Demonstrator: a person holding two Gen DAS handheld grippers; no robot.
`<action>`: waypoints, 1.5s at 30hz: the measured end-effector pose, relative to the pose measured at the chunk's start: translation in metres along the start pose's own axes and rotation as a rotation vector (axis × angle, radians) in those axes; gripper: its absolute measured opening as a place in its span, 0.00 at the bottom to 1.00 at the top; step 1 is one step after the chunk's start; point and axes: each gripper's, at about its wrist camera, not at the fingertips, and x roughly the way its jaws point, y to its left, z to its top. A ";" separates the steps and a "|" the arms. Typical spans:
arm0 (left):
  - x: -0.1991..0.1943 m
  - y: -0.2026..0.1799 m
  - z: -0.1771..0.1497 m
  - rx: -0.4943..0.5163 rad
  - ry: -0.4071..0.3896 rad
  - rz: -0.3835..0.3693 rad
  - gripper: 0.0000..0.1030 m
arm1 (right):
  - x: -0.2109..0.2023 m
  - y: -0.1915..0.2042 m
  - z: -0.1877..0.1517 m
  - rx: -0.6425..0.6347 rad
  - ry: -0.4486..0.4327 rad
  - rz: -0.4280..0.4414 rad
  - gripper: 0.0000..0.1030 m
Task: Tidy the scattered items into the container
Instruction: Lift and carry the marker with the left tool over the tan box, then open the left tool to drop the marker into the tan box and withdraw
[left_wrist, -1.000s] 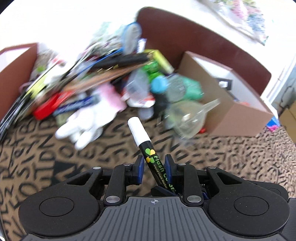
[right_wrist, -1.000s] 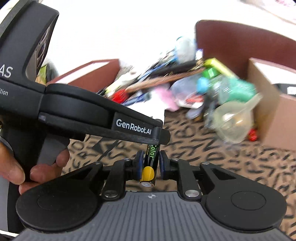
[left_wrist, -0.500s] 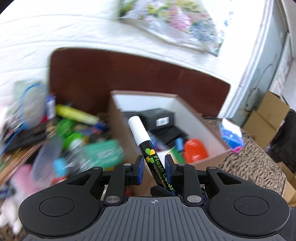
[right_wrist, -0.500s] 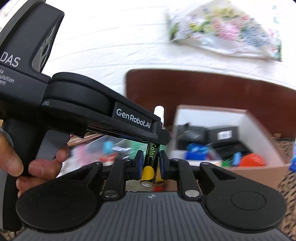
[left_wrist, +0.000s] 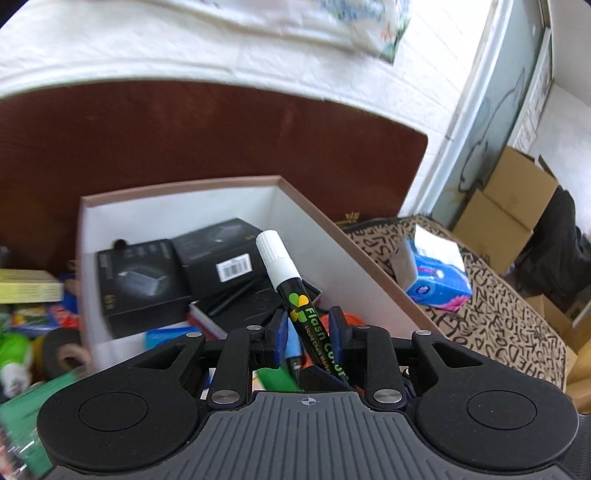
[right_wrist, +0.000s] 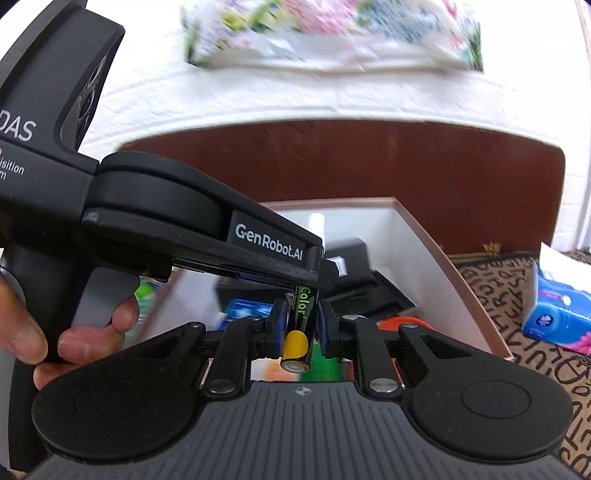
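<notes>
1. Left tool (left_wrist: 307, 328): blue pads squeezed tight on a marker (left_wrist: 291, 284), low on its black body.
2. Marker: black with green and yellow writing, fat white cap on top, cap leaning up and a bit to the left in the left view.
3. Right tool (right_wrist: 300, 325): pads squeezed tight on a marker too, near the flat bottom end with the yellow patch. Looks like the same marker, with the left tool reaching across it from the left, just above the right tool.
4. Hand (right_wrist: 74, 332) at the left edge of the right view, fingers curled around the grey handle of the left tool.
5. Place of the marker: up in the air, in the grip of both tools, in front of and over the open box (left_wrist: 354, 236). Not in the box yet.
6. Inside the box, white walls and a pinkish rim: two black boxes (left_wrist: 140, 280), something orange, something blue, other small bits too blurry to name.
7. To the left of the box: a blurry pile of things (left_wrist: 22, 317), green, yellow and red.
8. To the right of the box: a blue pack of tissues (left_wrist: 439, 284) on the bench cloth (left_wrist: 498, 321) with black letters on it.
9. Behind the box: a dark brown board (left_wrist: 184, 140) and a white wall.
10. Far right: brown cardboard boxes (left_wrist: 506, 206) stacked by a doorway.
</notes>
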 end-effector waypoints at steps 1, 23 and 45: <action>0.009 0.000 0.001 -0.002 0.009 -0.003 0.21 | 0.007 -0.004 0.000 0.005 0.008 -0.007 0.20; -0.078 0.012 -0.039 -0.038 -0.145 0.198 1.00 | -0.030 -0.017 -0.014 -0.008 -0.021 -0.054 0.99; -0.152 -0.036 -0.128 -0.067 -0.057 0.386 1.00 | -0.119 0.006 -0.041 -0.107 0.118 -0.085 1.00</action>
